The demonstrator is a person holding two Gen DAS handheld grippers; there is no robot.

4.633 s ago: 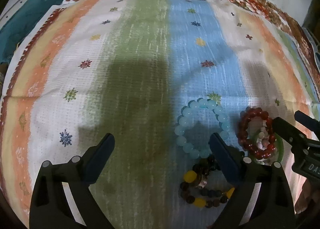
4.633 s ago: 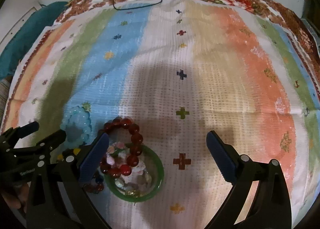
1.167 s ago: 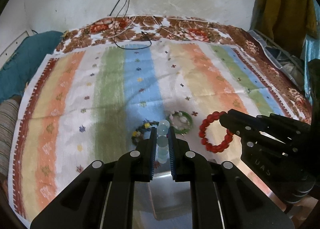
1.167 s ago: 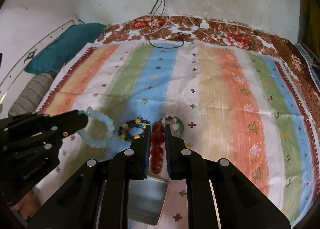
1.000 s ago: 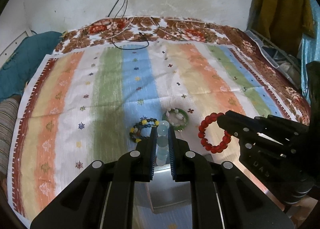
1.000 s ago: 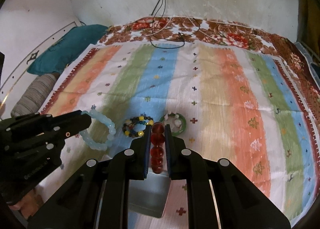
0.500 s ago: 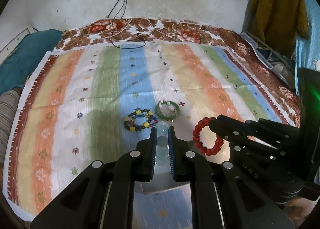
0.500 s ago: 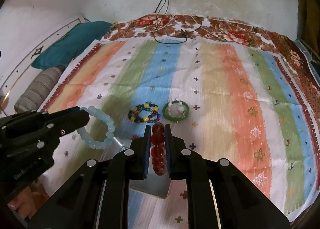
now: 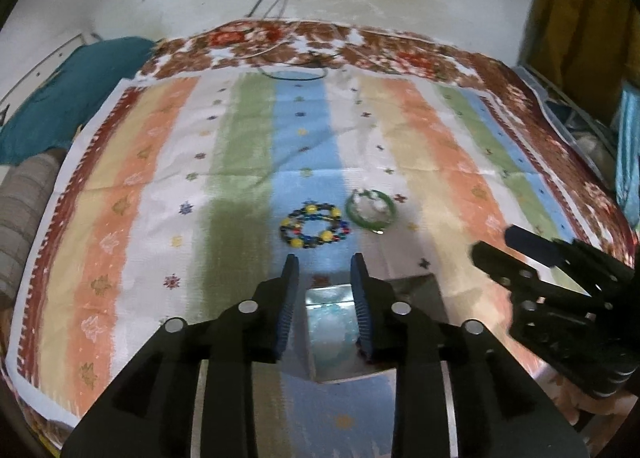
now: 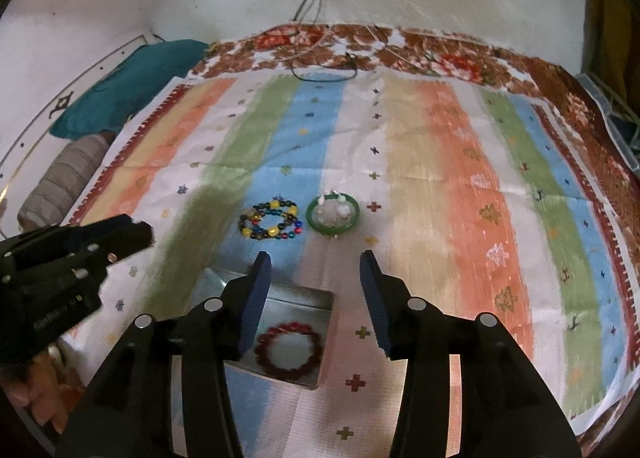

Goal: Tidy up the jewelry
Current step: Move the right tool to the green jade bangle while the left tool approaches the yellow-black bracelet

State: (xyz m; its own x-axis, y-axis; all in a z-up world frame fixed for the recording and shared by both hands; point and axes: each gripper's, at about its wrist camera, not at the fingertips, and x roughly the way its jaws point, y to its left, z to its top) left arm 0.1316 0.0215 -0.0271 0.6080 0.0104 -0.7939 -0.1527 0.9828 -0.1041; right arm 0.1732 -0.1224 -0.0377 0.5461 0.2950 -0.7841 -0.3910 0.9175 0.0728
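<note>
A shiny metal tin (image 10: pixel 312 300) (image 9: pixel 416 290) sits on the striped cloth below both grippers. The red bead bracelet (image 10: pixel 289 345) lies in it under my right gripper (image 10: pixel 314 270), which is open and empty. The pale blue bead bracelet (image 9: pixel 332 332) lies blurred in the tin under my left gripper (image 9: pixel 323 272), also open and empty. A dark multicoloured bead bracelet (image 9: pixel 316 226) (image 10: pixel 271 220) and a green bangle (image 9: pixel 371 209) (image 10: pixel 333 215) ringing pale beads lie on the cloth beyond the tin.
The striped cloth (image 10: pixel 460 178) covers a bed with a floral border; a black cable (image 10: pixel 324 72) lies at its far edge. A teal pillow (image 10: pixel 120 90) and grey bolster (image 10: pixel 64 182) lie at the left. Clothes (image 9: pixel 576 18) hang at the right.
Both grippers have opened. The pale blue bracelet has dropped from my left gripper and the red one from my right into the tin. Earlier still, both bracelets were picked up off the cloth.
</note>
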